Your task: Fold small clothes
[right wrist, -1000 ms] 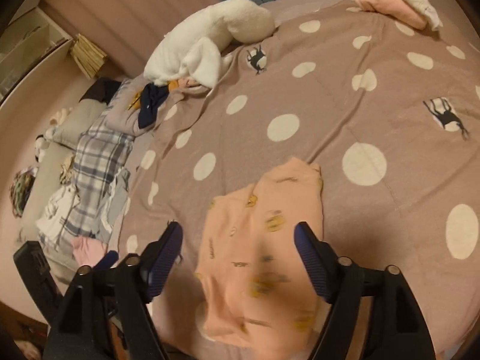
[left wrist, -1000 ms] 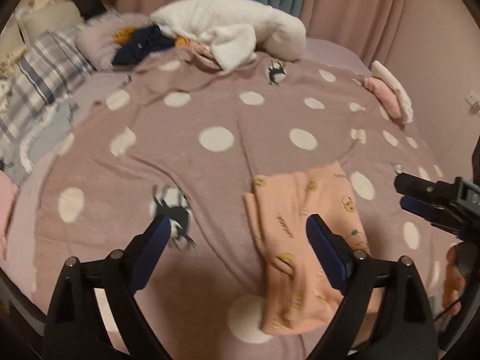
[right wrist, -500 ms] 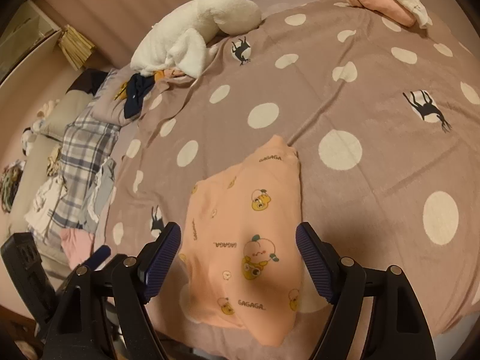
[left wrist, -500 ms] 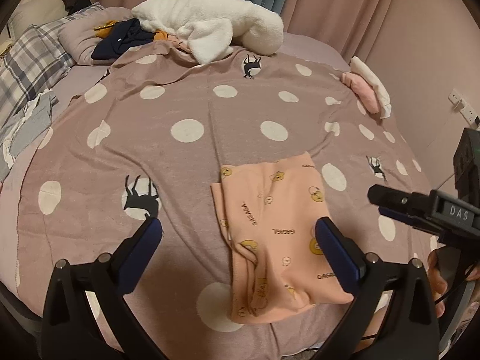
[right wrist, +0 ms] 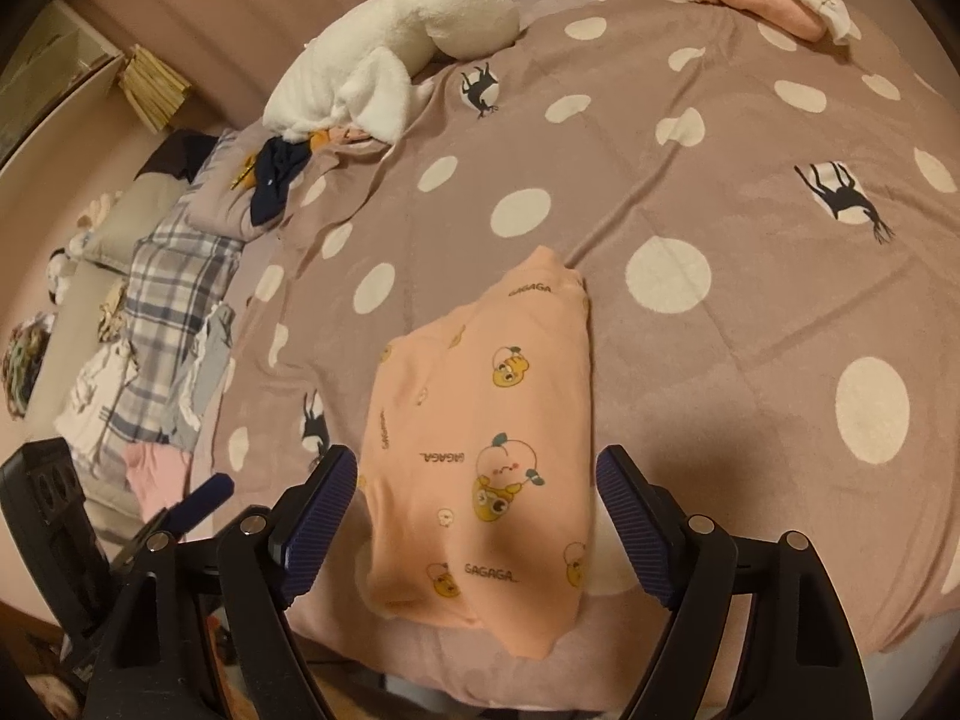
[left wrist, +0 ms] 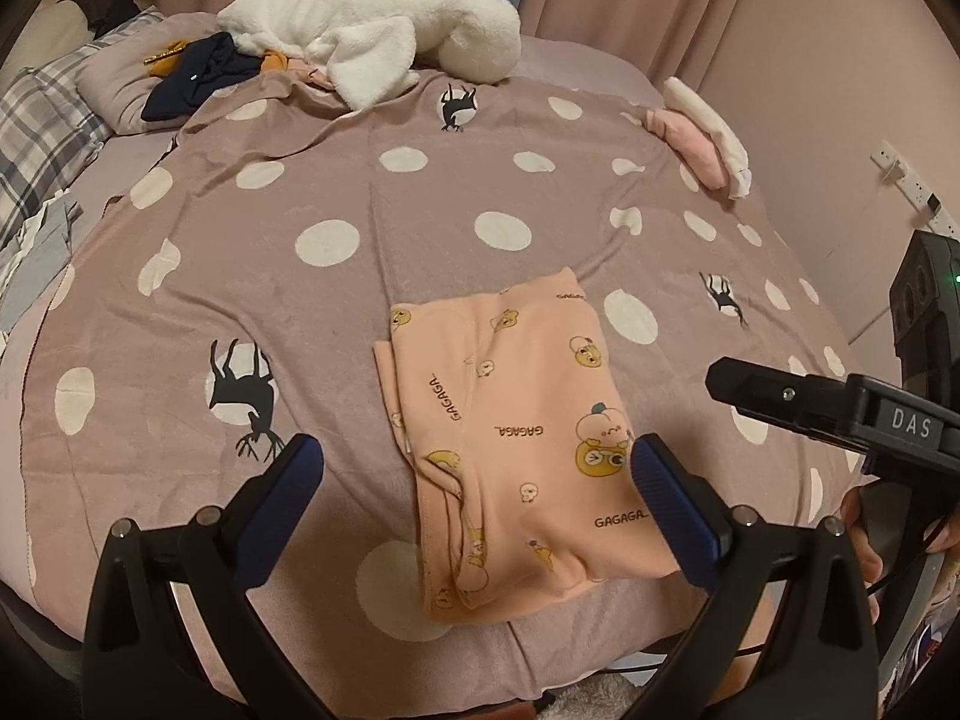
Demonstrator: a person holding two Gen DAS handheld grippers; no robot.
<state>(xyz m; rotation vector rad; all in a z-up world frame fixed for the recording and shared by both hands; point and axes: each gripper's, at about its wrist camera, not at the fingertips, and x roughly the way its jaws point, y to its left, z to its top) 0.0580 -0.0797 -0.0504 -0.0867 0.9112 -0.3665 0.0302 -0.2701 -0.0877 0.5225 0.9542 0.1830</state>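
On the bed (left wrist: 420,192), near its front edge: garment (left wrist: 516,444), peach, printed, folded flat. Judged soft, light, limp; best taken at a corner or hem. Left tongs (left wrist: 474,480) spread, empty, garment at their 1 o'clock. Right tongs (right wrist: 474,480) spread, empty, garment at 12 o'clock, between the fingers.

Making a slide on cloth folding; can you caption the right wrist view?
Open right gripper above a folded peach garment lying on a polka-dot blanket.
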